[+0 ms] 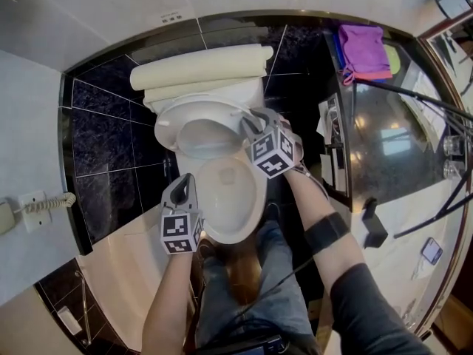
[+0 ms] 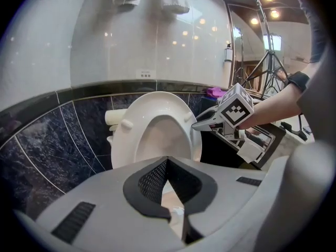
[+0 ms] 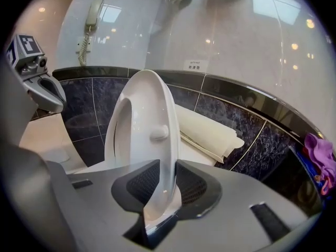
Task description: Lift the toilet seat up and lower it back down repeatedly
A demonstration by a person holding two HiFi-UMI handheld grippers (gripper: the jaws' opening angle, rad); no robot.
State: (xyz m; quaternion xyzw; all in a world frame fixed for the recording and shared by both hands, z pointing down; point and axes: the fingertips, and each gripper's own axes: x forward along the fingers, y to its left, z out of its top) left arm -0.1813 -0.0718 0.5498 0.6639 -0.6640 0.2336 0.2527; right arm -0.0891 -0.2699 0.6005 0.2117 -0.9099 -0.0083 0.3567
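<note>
the toilet seat [image 3: 149, 114] stands up on its edge over the open bowl [image 1: 222, 237], with its top near the cream roll [image 1: 199, 69] by the dark tiled wall [image 1: 103, 124]. the right hand-held gripper [image 3: 160, 193] is clenched on the seat's thin rim. the left hand-held gripper [image 1: 185, 180] is pinched closed on nothing, by the bowl's left rim and apart from the seat. pale floor [image 1: 111, 265] lies open on the left. on the right, the dark surface [image 1: 392, 124] with a purple cloth [image 1: 363, 50] stands close.
</note>
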